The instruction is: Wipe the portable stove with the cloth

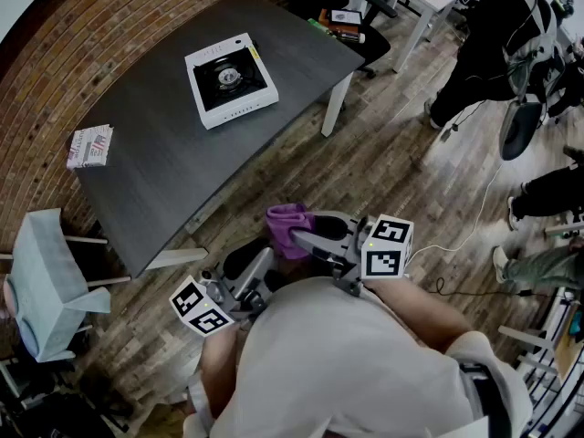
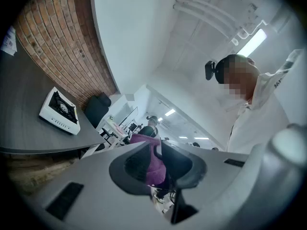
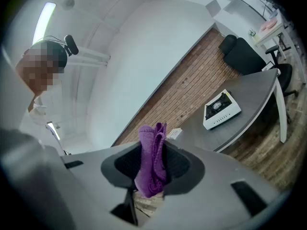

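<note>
The white portable stove (image 1: 231, 78) with its black burner sits on the far part of the dark grey table (image 1: 164, 162); it also shows as the stove (image 2: 60, 111) and the stove (image 3: 221, 110). A purple cloth (image 1: 286, 219) is bunched up in my right gripper (image 1: 306, 233), which is shut on it, held in the air off the table's near edge. In the right gripper view the cloth (image 3: 152, 152) stands pinched between the jaws of the right gripper (image 3: 152, 171). My left gripper (image 1: 260, 265) hangs just left of it. Its jaws stand slightly apart and hold nothing; the cloth (image 2: 144, 142) shows beyond the left gripper (image 2: 154, 166).
A small booklet (image 1: 90, 146) lies at the table's left corner. A white chair (image 1: 46, 272) stands left of the table, a black office chair (image 1: 370, 39) behind it. People (image 1: 497, 39) stand at the right, with a white cable (image 1: 474, 217) across the wooden floor.
</note>
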Demonstrator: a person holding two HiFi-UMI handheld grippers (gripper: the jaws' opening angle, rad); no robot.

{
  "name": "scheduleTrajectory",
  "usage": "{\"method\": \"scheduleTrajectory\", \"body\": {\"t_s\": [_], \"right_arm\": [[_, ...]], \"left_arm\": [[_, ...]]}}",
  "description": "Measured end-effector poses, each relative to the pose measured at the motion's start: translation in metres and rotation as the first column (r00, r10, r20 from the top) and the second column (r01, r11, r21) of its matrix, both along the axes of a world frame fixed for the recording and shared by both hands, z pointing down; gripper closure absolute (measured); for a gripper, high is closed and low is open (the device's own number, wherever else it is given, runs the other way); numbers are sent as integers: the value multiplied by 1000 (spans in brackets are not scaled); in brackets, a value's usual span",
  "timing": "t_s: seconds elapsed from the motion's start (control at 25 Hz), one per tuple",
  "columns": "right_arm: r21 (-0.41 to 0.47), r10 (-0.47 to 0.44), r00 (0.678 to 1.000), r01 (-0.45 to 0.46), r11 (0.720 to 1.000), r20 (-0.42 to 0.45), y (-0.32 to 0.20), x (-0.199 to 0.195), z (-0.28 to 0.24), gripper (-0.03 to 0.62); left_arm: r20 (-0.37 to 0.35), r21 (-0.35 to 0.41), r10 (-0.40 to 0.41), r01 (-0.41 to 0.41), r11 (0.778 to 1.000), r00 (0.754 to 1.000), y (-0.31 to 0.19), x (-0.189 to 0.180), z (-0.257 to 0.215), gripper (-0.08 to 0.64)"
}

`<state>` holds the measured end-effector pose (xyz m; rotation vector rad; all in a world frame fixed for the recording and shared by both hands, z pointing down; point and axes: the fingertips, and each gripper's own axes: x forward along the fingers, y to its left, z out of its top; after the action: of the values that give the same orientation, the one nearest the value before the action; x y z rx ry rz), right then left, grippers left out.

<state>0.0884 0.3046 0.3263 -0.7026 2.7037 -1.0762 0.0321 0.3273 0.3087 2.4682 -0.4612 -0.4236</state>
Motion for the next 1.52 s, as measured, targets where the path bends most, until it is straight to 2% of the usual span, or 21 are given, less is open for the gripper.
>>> {"method": "scheduleTrajectory", "body": {"t_s": [0.64, 0.84, 1.16, 1.4, 1.52], "right_arm": [[-26, -2, 1000, 2, 1000, -20, -3, 0, 9, 467], [-52, 38, 999, -40, 998, -29, -11, 9, 16, 467], [-17, 107, 992, -109, 994, -71, -25, 30, 13, 471], [-75, 90, 996, -92, 993, -24, -31, 46, 10, 497], [-35, 108, 993, -110, 993, -49, -36, 57, 5, 497]], "left_arm": [[0, -3, -14, 14, 1000, 1000, -2, 0, 3, 485], [-5, -7, -42, 42, 999, 999, -5, -5, 5, 485], [-3, -22, -73, 73, 997, 997, -13, -3, 7, 485], [5, -23, -83, 83, 996, 997, -18, 10, 7, 485], [10, -25, -98, 98, 995, 995, -21, 15, 8, 485]]}}
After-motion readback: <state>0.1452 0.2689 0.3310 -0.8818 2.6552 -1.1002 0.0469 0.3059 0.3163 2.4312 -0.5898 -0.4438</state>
